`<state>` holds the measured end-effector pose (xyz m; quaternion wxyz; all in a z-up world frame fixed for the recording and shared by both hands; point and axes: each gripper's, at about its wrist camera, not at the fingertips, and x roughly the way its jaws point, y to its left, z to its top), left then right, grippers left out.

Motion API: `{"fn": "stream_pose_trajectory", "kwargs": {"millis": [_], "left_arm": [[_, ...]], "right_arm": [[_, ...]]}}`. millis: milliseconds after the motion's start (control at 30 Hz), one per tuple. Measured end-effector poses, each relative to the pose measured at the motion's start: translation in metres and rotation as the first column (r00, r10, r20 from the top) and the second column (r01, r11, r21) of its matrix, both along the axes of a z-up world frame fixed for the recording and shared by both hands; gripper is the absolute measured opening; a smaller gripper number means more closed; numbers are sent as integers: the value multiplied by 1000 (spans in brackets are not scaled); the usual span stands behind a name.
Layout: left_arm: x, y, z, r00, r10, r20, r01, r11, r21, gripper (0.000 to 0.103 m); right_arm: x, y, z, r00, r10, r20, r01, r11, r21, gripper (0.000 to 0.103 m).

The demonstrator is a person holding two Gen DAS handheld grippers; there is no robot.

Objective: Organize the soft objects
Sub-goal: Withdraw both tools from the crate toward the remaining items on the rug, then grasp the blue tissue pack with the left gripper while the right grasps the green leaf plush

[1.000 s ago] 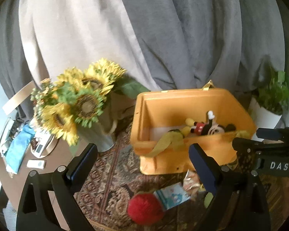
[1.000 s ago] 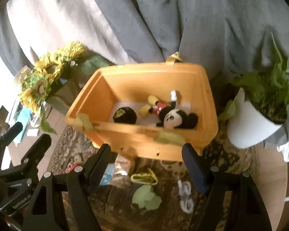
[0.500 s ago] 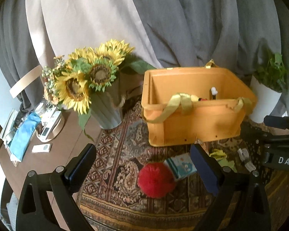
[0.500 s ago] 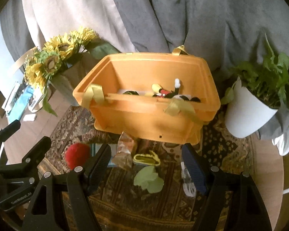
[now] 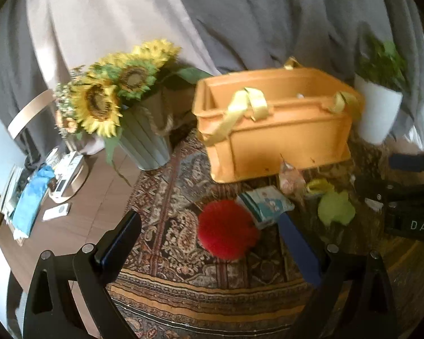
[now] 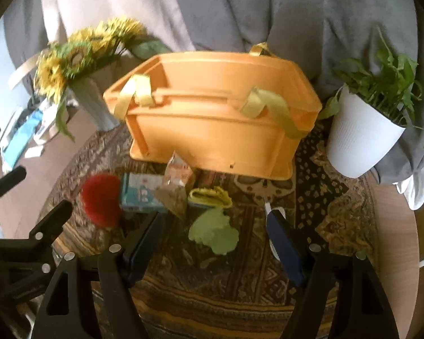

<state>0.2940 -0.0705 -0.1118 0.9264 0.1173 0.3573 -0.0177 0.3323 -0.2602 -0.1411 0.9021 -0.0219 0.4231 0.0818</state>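
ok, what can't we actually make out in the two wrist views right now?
- Contents of the orange bin: both views, its near wall hides the inside.
- Print on the blue packet: both views, blurred, and partly behind the red pompom.
- White item on the rug: right wrist view, mostly behind the right tool finger.
- Clutter beside the sunflowers: left wrist view, too small.

Looks like a home living room: patterned rug, draped curtains, sunflowers in a vase, potted plant.
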Motion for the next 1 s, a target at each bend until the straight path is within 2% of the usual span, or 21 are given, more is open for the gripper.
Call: {"fn": "stream_pose_trajectory", "kwargs": {"millis": [100,233,433,567,733,1000], "left_arm": [[0,-6,-7,999,-48,-6,48,998,35,100],[4,-17,-14,989,-147,-11,147,982,118,100],[21,-36,-28,956,-290,-38,291,929,230,100],[35,-46,-39,923,-378,-72,383,882,276,99],[52,-57,-55,884,-449,-130,467,832,300,99],[74,-64,-77,830,-512,-222,556,789,261,94]], "right_arm": [[-3,0,-7,1000,11,-8,-11,1000,2,77],[-2,1,-19,999,24,-26,-24,1000,1,77],[7,3,-42,998,20,-64,-21,1000,-18,77],[14,8,-54,998,27,-65,-30,998,-54,77],[22,17,-66,997,45,-56,-51,992,-119,77],[38,21,-85,995,47,-84,-59,987,-147,77]]}}
